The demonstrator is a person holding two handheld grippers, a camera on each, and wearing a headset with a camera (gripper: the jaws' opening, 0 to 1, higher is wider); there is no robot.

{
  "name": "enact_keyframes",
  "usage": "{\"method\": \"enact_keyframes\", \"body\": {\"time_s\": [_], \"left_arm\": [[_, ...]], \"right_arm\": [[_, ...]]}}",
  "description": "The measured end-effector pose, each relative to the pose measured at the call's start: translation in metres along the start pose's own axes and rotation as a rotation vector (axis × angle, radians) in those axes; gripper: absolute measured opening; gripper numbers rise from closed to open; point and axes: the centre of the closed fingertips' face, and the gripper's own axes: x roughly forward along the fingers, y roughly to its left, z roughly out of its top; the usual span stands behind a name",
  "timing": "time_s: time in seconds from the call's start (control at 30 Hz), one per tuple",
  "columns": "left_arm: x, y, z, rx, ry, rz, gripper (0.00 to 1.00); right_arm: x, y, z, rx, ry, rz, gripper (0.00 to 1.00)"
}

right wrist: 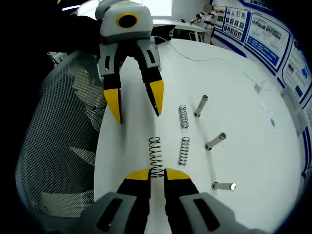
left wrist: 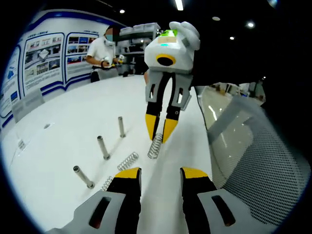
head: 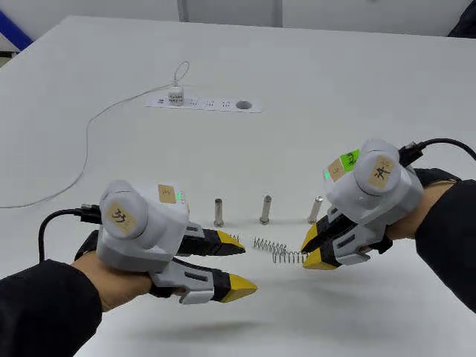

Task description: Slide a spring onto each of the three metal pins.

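Right hand-held gripper pinching one end of a thin coiled steel spring, just in front of the middle upright steel pin on the white worktop. Left hand-held gripper spread, empty. Next: tip spring vertical, centre bore over pin tip, lower straight.

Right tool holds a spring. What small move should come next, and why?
Probably lift the right tool and bring its spring over the nearest pin: the tool is shut on the spring's end, and all three stand bare.
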Motion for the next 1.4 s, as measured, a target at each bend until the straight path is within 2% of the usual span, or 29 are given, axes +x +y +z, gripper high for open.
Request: {"method": "enact_keyframes", "body": {"time_s": [0.17,0.3,0.5,0.7,0.87,1.1,1.4], "left_arm": [[0.004,-0.001,0.002,0.021,0.0,0.003,0.28],[0.004,0.001,0.002,0.033,-0.003,0.015,0.21],[0.005,-0.001,0.003,0.042,-0.004,0.015,0.19],[0.008,-0.001,-0.001,0.076,0.019,0.024,0.13],[0.008,-0.001,-0.004,0.089,0.04,0.024,0.12],[0.01,-0.001,-0.008,0.095,0.06,0.026,0.12],[0.011,-0.003,-0.006,0.109,0.049,0.023,0.11]], "right_arm": [[0.002,0.005,0.014,-0.021,-0.017,0.014,0.11],[0.005,0.008,0.018,-0.034,-0.015,0.024,0.11],[0.006,0.012,0.024,-0.052,-0.012,0.032,0.11],[0.004,0.015,0.029,-0.066,-0.008,0.032,0.11],[-0.001,0.015,0.033,-0.074,-0.006,0.024,0.11],[-0.008,0.018,0.048,-0.098,-0.029,0.01,0.11],[-0.014,0.023,0.074,-0.14,-0.07,-0.004,0.11]]}}
